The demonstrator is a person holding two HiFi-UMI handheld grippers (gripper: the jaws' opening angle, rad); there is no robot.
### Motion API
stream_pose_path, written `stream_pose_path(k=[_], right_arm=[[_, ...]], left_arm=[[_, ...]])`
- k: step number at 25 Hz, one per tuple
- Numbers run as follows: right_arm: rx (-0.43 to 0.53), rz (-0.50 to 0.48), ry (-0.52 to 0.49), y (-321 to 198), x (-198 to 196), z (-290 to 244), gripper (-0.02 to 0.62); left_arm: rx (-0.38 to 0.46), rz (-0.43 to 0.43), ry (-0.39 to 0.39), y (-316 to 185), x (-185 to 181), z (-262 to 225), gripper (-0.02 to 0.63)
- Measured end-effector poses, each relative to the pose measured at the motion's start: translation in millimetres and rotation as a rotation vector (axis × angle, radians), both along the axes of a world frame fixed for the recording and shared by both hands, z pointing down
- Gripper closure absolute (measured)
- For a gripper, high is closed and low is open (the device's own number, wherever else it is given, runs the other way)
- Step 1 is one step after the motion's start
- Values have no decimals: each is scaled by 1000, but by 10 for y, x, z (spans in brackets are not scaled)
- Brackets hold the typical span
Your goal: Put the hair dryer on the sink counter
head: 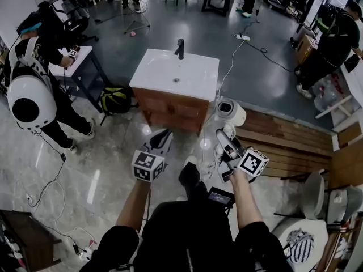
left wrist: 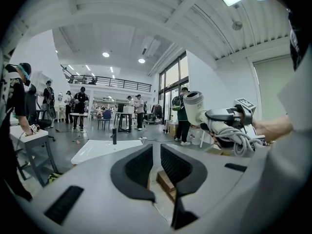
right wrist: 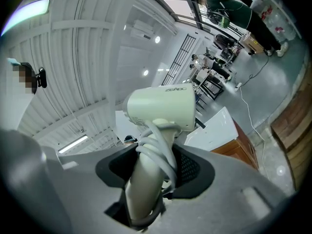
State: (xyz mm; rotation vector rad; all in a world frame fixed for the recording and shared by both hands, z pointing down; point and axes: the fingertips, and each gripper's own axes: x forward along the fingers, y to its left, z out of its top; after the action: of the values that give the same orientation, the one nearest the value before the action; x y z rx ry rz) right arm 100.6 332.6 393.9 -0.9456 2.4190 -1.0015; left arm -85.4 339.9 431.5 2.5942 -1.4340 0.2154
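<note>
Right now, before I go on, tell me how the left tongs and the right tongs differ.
The right tongs clamp the hair dryer by its cord-wrapped handle; the left tongs hold nothing. The right tongs' jaws stand wide around that handle; the left tongs' jaws stand close, with only a narrow gap between them. Both carry a marker cube, and both are held short of the sink counter.

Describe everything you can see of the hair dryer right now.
The hair dryer is cream-white, smooth plastic by the look, with a short round barrel and a straight handle. Its pale cord is wound around the handle. The right gripper is clamped on the handle and holds the dryer in the air, short of the white sink counter. Nothing else touches it.
</note>
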Motion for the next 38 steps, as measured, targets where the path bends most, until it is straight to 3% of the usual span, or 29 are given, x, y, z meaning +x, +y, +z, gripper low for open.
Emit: stream_pose_path(k=[11,32,38], right_arm=[[-13,-8,-16,-650,-87,67,390],[-79,-89,-59,-2649,-311,282,390],[-96,-100,-51,-3127,-356,285,390]], left_arm=[[-26,8,-18,-589,-47,92,551],[-139,-48,-60,-2305,-235,321,551],[-134,-56,-54,-2812,-247,281,551]])
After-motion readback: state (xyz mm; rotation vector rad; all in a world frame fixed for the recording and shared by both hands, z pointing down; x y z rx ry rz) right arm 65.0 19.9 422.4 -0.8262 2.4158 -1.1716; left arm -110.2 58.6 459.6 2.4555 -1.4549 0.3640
